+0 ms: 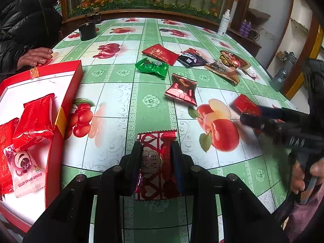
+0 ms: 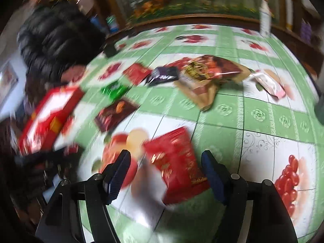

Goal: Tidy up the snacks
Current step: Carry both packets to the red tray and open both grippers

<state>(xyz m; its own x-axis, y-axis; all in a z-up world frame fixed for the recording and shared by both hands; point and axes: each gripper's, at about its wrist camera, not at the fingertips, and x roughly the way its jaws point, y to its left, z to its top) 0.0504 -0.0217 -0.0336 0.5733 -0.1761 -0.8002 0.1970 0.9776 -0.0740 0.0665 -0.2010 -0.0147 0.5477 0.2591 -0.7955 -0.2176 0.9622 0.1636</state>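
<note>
Right now left tool (image 1: pixel 157 160) clamps a red snack (image 1: pixel 157 162) above the counter (image 1: pixel 121 105), likely bound for the red box (image 1: pixel 66 77) at left. Right tool (image 2: pixel 166 174) stands wide around a red packet (image 2: pixel 178 162) lying flat, not gripped; other snacks lie scattered beyond.

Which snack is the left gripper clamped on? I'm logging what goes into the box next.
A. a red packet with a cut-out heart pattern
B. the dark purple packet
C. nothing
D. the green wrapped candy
A: the left gripper has its pads pressed on the red heart-patterned packet; the green candy lies untouched on the table.
</note>
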